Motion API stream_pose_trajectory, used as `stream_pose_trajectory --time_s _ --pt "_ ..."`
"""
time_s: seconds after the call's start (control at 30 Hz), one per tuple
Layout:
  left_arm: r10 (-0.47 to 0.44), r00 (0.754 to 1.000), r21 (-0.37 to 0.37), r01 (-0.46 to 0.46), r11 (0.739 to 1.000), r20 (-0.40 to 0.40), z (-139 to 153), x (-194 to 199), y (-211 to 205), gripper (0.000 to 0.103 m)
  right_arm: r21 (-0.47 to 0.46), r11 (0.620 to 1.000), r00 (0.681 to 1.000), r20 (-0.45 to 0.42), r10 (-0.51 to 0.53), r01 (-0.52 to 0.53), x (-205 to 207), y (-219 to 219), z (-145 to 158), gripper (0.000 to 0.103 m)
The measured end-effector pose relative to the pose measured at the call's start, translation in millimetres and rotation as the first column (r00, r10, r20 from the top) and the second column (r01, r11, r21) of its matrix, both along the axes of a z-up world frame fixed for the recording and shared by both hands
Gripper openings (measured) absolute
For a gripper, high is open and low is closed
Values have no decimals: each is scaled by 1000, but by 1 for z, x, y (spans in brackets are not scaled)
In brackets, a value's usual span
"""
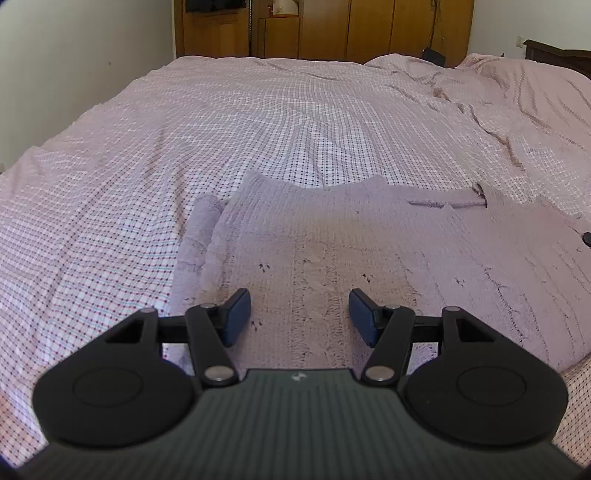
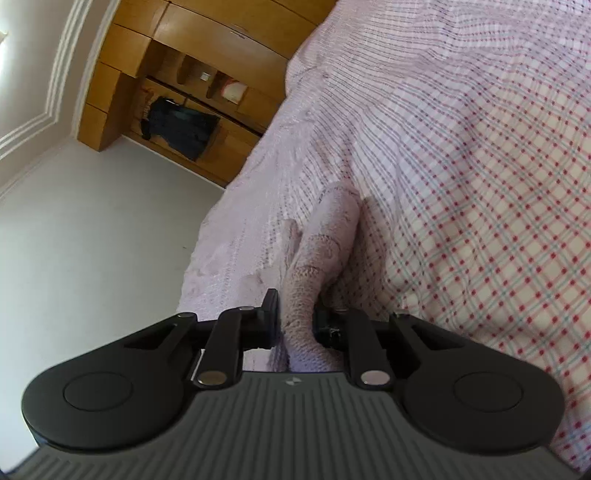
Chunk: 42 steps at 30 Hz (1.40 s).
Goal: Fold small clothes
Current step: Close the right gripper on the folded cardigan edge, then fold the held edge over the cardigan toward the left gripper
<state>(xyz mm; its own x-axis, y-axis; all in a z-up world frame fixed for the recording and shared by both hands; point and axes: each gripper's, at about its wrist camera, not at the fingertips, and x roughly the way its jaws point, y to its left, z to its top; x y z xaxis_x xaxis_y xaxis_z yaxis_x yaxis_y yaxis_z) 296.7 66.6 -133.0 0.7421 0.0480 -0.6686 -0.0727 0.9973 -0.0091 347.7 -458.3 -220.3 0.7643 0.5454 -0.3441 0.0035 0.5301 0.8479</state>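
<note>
A pale pink knitted sweater (image 1: 351, 258) lies flat on the bed, its left sleeve folded in along the left side. My left gripper (image 1: 300, 315) is open and empty, hovering just above the sweater's lower middle. In the right wrist view my right gripper (image 2: 297, 321) is shut on a bunched part of the sweater (image 2: 321, 254), which is lifted and stretches away from the fingers. A dark tip of the right gripper (image 1: 586, 238) shows at the right edge of the left wrist view.
The bed is covered by a pink checked sheet (image 1: 184, 129), rumpled at the far right (image 1: 517, 92). A wooden wardrobe (image 1: 332, 29) stands beyond the bed. The right wrist view is tilted and shows a white wall (image 2: 92, 221) and wooden shelves (image 2: 184, 92).
</note>
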Motion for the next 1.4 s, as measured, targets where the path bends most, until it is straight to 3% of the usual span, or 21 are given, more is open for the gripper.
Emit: stream_pose_trajectory --time_s 0.17,0.43,0.83,1.1,1.27,1.4 --pt "-13 1000 22 13 1000 3 -1 1 -5 61 58 998 998 -57 -22 25 -4 -5 -5 17" --pt "-6 1000 28 6 1000 14 -3 4 -6 61 -42 998 996 -68 -52 49 -7 8 10 17" --pt "3 1000 27 -3 1000 16 -4 7 -6 64 -79 997 1000 24 -11 13 -10 30 37 17" --pt "-2 999 20 1 1000 48 0 1 -11 65 -96 995 1000 31 -5 8 -8 48 50 17" --pt "23 999 -7 -23 1000 49 1 2 -6 65 -120 993 998 55 14 -7 -9 64 67 17" --pt "39 998 -33 -38 999 56 5 4 1 65 -87 996 998 65 8 -3 -10 77 74 17"
